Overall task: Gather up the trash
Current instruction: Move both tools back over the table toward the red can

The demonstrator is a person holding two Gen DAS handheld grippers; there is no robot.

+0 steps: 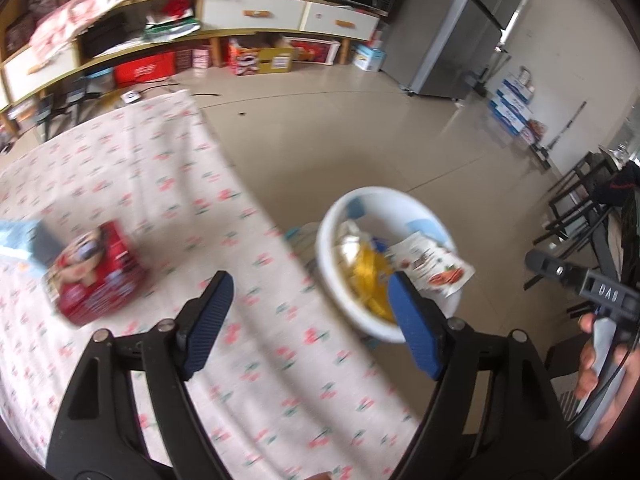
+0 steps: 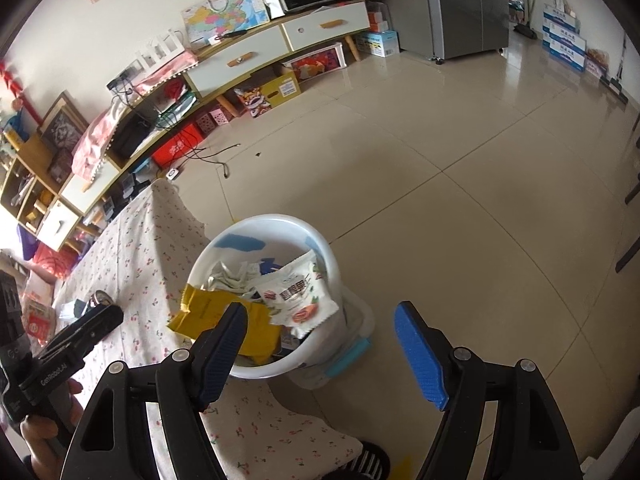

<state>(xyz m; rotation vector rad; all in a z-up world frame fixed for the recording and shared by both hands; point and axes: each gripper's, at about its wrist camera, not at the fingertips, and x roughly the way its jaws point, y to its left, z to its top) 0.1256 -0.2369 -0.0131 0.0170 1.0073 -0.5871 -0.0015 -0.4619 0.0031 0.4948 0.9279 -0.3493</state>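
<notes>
A white trash bin [image 2: 332,276] stands on the floor beside the table, holding a yellow wrapper [image 2: 216,308], a white snack packet [image 2: 298,296] and crumpled paper. It also shows in the left wrist view [image 1: 340,216]. My right gripper [image 2: 320,320] is open and empty above the bin's near rim. My left gripper [image 1: 310,288] is open and empty over the table's edge. A red box [image 1: 98,276] lies on the tablecloth [image 1: 160,184] to the left, next to a blue packet [image 1: 20,240]. A can [image 2: 100,298] stands on the table in the right wrist view.
A low TV cabinet [image 2: 240,56] with boxes under it lines the far wall. A grey fridge [image 2: 460,4] stands at the back right. Stacked cartons [image 1: 514,100] and dark chairs [image 1: 580,200] are to the right. Tiled floor [image 2: 440,160] lies beyond the bin.
</notes>
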